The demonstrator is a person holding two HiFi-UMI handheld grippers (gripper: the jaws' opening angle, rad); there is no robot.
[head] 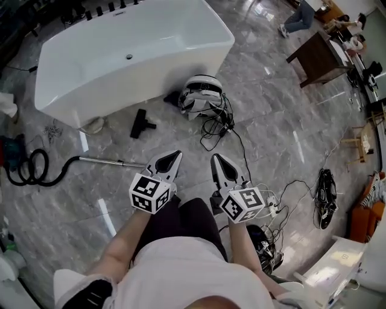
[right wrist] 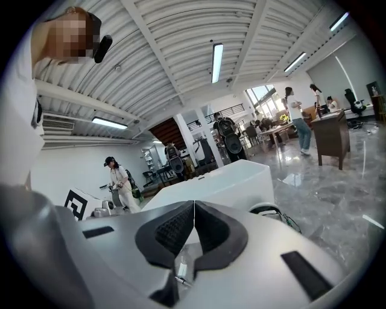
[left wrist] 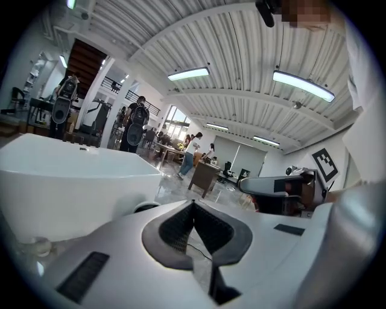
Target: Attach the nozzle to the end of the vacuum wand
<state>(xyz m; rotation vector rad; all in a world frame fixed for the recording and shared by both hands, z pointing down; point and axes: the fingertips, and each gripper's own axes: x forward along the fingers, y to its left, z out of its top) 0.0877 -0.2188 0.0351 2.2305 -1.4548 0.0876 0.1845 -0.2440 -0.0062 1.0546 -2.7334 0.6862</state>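
Note:
In the head view a black vacuum nozzle (head: pixel 141 122) lies on the grey marble floor near the white bathtub (head: pixel 129 57). A metal wand (head: pixel 108 161) lies on the floor to the left, joined to a black coiled hose (head: pixel 33 171). My left gripper (head: pixel 176 154) hovers above the wand's free end, shut and empty. My right gripper (head: pixel 215 158) is beside it, also shut with nothing in it. In the left gripper view the left gripper (left wrist: pixel 193 204) has its tips pressed together. In the right gripper view the right gripper (right wrist: pixel 193 204) is likewise shut.
A white and black vacuum body (head: pixel 201 93) with tangled cables (head: pixel 218 125) sits right of the tub. More cables and a power strip (head: pixel 272 208) lie by my right side. A dark wooden desk (head: pixel 318 58) and people (head: pixel 297 18) are at the far right.

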